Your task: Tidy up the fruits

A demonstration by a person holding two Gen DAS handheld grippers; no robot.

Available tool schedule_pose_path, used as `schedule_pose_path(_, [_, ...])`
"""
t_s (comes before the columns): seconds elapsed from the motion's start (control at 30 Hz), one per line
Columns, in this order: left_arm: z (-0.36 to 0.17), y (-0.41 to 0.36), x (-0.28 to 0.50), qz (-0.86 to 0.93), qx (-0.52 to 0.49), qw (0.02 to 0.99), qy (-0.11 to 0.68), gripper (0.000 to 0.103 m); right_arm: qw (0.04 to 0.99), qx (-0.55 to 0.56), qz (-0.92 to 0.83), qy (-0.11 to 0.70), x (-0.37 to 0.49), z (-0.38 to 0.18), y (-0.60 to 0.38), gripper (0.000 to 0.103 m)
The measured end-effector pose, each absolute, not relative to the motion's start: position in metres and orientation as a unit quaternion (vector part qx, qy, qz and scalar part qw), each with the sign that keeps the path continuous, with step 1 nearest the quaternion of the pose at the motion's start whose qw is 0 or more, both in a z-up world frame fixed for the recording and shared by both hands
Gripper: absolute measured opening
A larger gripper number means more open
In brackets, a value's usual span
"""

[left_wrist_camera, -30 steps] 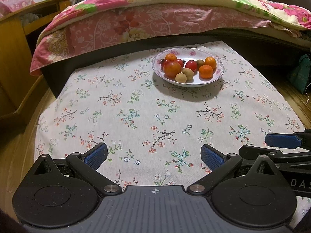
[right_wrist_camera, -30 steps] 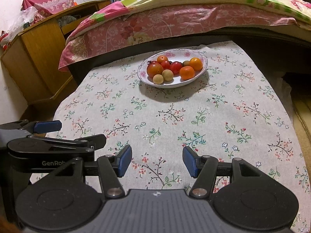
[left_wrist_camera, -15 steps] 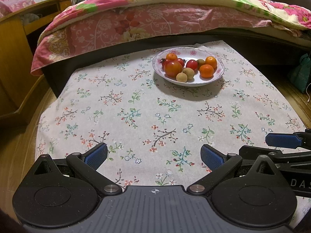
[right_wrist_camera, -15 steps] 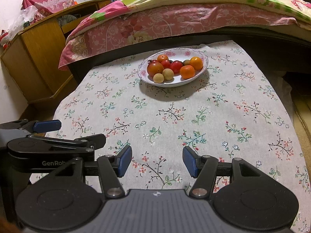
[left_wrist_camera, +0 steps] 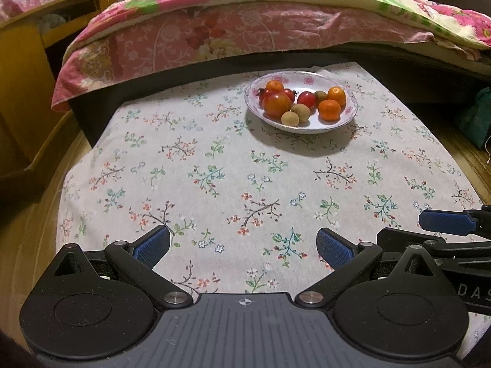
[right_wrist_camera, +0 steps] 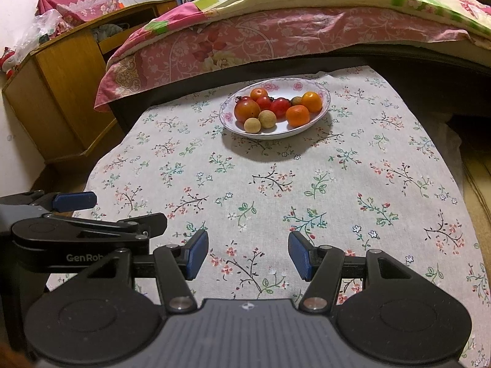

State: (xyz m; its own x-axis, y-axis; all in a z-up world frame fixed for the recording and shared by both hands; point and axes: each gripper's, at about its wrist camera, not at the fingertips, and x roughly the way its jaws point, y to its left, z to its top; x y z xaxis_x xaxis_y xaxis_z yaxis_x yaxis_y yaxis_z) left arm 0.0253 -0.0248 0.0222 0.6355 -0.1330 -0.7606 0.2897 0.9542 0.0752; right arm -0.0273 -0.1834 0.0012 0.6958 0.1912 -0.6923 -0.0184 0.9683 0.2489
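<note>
A white plate with pink flowers on its rim [left_wrist_camera: 349, 116] [right_wrist_camera: 316, 122] stands at the far side of the floral tablecloth [left_wrist_camera: 233, 171] [right_wrist_camera: 337, 184]. It holds several fruits: a large red-orange tomato [left_wrist_camera: 276, 104] [right_wrist_camera: 247, 109], small red tomatoes [left_wrist_camera: 306, 98] [right_wrist_camera: 280, 106], orange tangerines [left_wrist_camera: 329, 109] [right_wrist_camera: 297, 115] and two tan longans [left_wrist_camera: 290, 118] [right_wrist_camera: 252, 125]. My left gripper [left_wrist_camera: 244, 248] hangs open near the cloth's front edge, nothing between its blue pads. My right gripper [right_wrist_camera: 248, 254] is open and empty too, beside it on the right.
A bed with a pink floral quilt [left_wrist_camera: 214, 33] [right_wrist_camera: 276, 36] runs along the table's far side. A wooden cabinet [right_wrist_camera: 55, 98] stands at the left. A green bag [left_wrist_camera: 478, 116] sits on the floor at the right.
</note>
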Motion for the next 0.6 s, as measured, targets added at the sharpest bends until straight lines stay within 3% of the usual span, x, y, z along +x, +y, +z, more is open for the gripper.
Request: schedule_pose_path(0.6, [0.0239, -0.0288, 0.0237, -0.103, 0.121, 0.904, 0.397, 0.103, 0.914, 0.109, 0.059, 0.386, -0.0271, 0.0025, -0.1827, 0.056])
